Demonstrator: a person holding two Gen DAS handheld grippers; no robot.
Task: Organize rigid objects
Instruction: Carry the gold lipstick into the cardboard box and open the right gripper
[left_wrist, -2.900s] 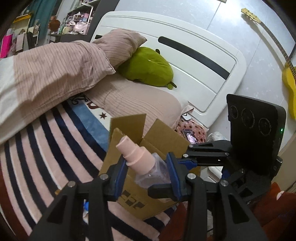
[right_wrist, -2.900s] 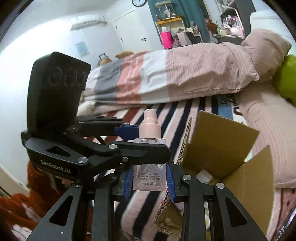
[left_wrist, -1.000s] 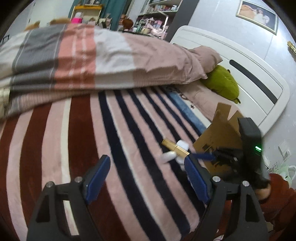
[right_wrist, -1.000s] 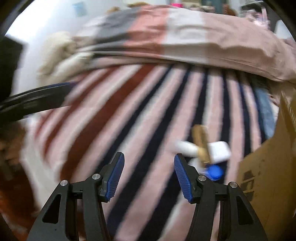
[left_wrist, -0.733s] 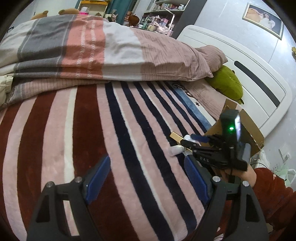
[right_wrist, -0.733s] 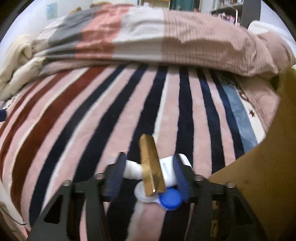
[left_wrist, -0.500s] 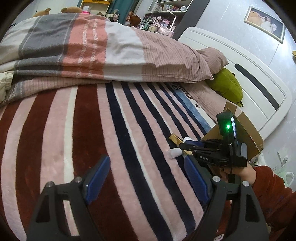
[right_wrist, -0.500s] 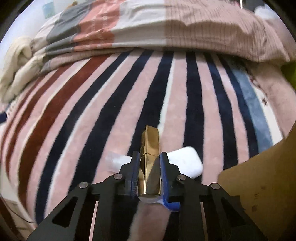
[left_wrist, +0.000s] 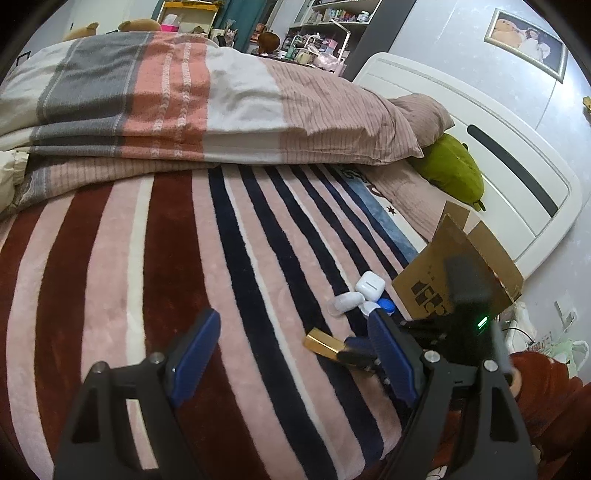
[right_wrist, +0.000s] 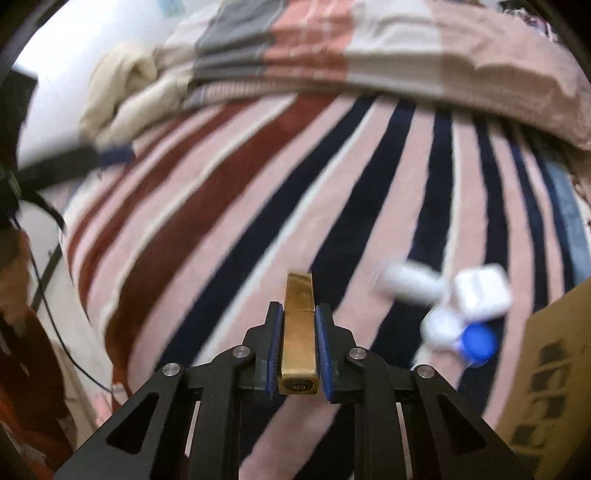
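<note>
My right gripper (right_wrist: 298, 325) is shut on a gold rectangular lipstick tube (right_wrist: 299, 328) and holds it above the striped blanket (right_wrist: 229, 221); the tube also shows in the left wrist view (left_wrist: 323, 342). My left gripper (left_wrist: 291, 350) is open and empty above the blanket. A white earbuds case (left_wrist: 370, 285), a small white bottle (left_wrist: 345, 302) and a blue-and-white lens case (left_wrist: 382, 306) lie together beside the open cardboard box (left_wrist: 458, 273).
A folded quilt (left_wrist: 184, 103) lies across the far side of the bed. A green plush toy (left_wrist: 448, 171) and a pillow (left_wrist: 424, 114) rest by the white headboard (left_wrist: 517, 177). The box stands at the bed's right edge.
My right gripper closed on the gold tube, lifted it off the pile of small items and moved left, away from the box. The left gripper stayed open.
</note>
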